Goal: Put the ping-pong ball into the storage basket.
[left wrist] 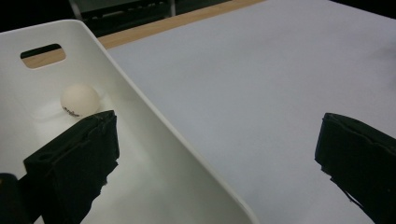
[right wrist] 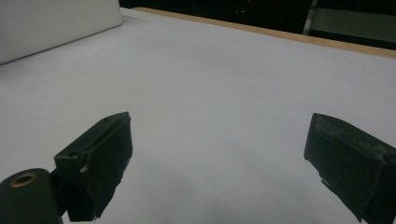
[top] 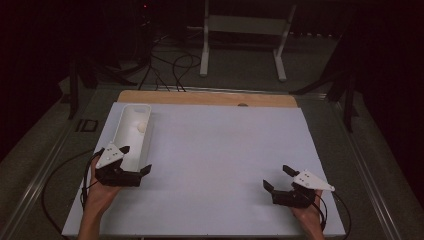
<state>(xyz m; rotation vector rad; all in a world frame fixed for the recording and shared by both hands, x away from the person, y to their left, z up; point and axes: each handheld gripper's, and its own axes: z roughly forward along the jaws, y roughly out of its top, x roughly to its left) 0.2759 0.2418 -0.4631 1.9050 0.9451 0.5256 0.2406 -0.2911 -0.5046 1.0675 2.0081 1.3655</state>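
ball [left wrist: 80,99], small and white, lies inside the white bin [top: 122,131], toward the bin's far end, close under the slot handle cut in its end wall. in the left gripper view it rests on the bin floor with a little dark print on its side, and nothing touches it.

the left gripper [top: 134,169] sits at the near end of the bin, one jaw over the bin's inside and the other out over the white table [top: 220,150] beside the bin's long wall. its jaws stand wide apart and hold nothing.

the right gripper [top: 278,178] is well away from the bin, low over the bare table on the opposite side, jaws also spread wide and empty.

judging from this, the ball is already in the bin, so the placing looks done. if the work is instead to take the ball out, that has not begun: the left gripper would need to reach further along the bin to get it.
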